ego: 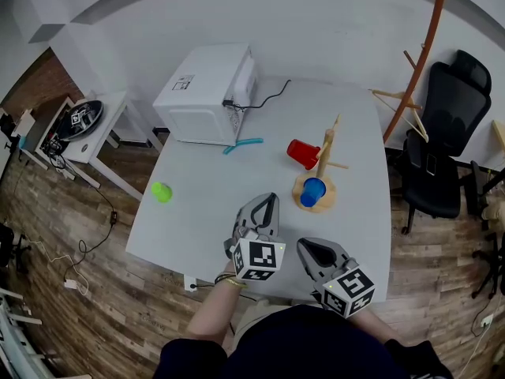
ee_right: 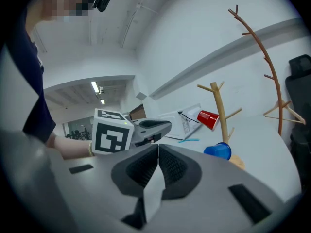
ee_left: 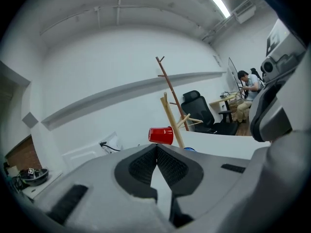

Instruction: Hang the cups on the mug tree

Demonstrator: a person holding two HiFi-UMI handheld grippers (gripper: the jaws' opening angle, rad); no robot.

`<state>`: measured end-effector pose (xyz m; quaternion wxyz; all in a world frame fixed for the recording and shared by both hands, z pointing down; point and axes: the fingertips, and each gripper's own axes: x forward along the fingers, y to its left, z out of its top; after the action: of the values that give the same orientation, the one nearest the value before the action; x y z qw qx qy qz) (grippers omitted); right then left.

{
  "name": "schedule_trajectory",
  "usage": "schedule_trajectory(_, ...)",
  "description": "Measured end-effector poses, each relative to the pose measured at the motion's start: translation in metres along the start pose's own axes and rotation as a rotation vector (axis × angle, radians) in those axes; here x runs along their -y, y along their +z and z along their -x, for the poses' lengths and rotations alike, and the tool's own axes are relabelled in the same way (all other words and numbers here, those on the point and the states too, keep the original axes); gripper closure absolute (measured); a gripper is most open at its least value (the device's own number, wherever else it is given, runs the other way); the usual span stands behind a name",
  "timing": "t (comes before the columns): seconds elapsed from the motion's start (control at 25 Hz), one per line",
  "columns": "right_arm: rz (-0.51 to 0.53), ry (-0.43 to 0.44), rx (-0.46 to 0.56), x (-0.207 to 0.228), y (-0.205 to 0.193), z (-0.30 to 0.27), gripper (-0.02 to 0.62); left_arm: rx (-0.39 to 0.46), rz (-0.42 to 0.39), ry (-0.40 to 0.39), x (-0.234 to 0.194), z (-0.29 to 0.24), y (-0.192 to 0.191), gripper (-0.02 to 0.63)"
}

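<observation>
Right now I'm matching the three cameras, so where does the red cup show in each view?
Head view: red cup right of centre, just left of the mug tree post.
Left gripper view: red cup near centre, against the left side of the post.
Right gripper view: red cup right of centre, left of the post.
Shared landmark: the wooden mug tree.

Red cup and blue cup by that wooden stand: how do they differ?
Colour first: the red cup is red and the blue cup is blue. The red cup sits higher on the mug tree, lying sideways against its trunk, while the blue cup is low, over the tree's round base. In the head view the blue cup shows its open mouth and the red cup shows its side. Both are plain cups of similar size, right at the tree.
</observation>
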<state>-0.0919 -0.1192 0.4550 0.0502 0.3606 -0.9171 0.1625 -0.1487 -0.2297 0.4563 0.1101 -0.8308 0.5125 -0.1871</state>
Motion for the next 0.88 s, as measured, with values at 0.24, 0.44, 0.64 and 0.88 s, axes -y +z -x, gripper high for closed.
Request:
schedule_trajectory(0.24,0.011,0.042,-0.013,0.009,0.005,0.017,0.566,-0.024,0.110,0.067,0.012,0.016,0.003,0.588)
schedule_trajectory(0.44,0.025,0.068,-0.021,0.018,0.008,0.031,0.566,-0.052,0.211,0.093,0.028,0.029,0.002,0.586)
schedule_trajectory(0.64,0.029,0.103,-0.021,0.020,0.010,0.039,0.566,-0.067,0.271,0.111,0.046,0.043,0.005,0.586)
schedule_trajectory(0.88,0.047,0.160,-0.023,0.016,0.009,0.047,0.566,-0.068,0.336,0.150,0.059,0.060,0.004,0.586)
